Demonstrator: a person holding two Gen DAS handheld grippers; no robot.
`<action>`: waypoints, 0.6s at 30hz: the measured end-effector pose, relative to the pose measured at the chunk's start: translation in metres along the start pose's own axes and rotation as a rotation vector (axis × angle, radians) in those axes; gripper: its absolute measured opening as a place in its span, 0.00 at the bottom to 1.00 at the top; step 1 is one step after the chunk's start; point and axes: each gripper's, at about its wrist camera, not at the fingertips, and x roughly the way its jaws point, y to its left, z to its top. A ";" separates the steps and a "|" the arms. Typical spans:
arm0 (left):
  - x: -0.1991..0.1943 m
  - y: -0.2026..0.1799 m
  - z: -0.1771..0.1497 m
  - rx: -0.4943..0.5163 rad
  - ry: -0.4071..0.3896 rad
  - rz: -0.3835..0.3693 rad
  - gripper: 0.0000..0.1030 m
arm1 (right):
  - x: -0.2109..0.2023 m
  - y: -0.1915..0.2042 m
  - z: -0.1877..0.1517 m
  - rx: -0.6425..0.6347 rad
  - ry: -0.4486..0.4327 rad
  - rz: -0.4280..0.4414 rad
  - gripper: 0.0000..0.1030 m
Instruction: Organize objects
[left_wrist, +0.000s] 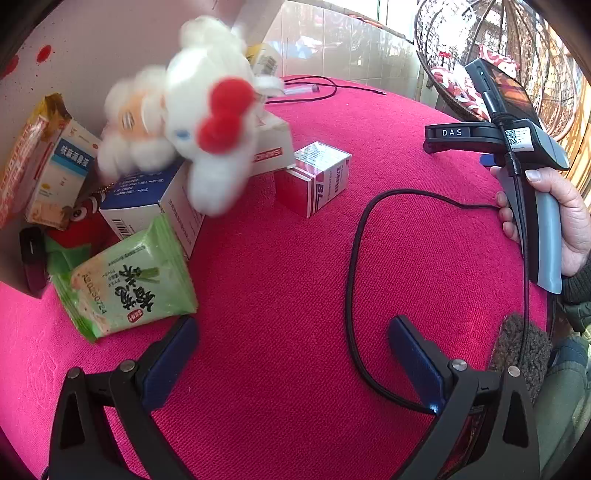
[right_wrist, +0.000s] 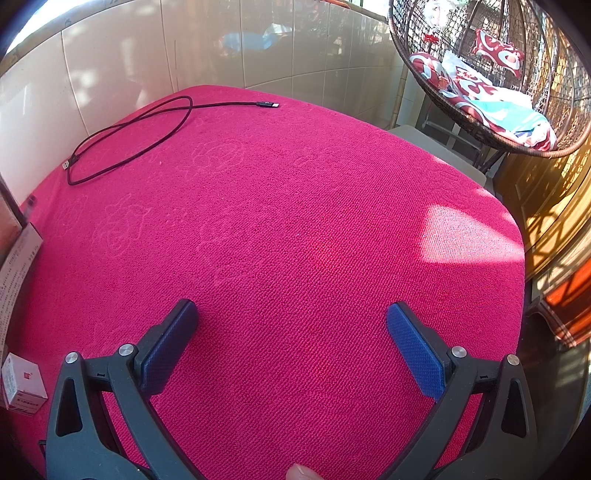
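Although both tools gape wide and empty, left tool (left_wrist: 291, 354) and right tool (right_wrist: 291, 339), sorting looks barely begun: boxes, a green snack packet (left_wrist: 129, 280) and a blurred white plush (left_wrist: 192, 110) crowd the bench's (left_wrist: 295, 277) left side.

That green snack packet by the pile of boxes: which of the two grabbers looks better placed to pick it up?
The left gripper, probably. Its open jaws sit right beside the green snack packet. The right gripper, also open, faces only bare pink cloth, with the packet outside its view.
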 end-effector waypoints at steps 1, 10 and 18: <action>0.000 -0.001 0.001 0.000 0.000 0.000 1.00 | -0.001 -0.001 -0.001 0.001 0.000 0.000 1.00; 0.001 -0.001 0.000 0.000 -0.001 0.001 1.00 | -0.001 -0.001 -0.001 -0.001 0.000 0.000 1.00; 0.000 -0.002 -0.001 0.000 -0.001 0.001 1.00 | 0.002 0.001 -0.001 0.001 -0.001 -0.002 1.00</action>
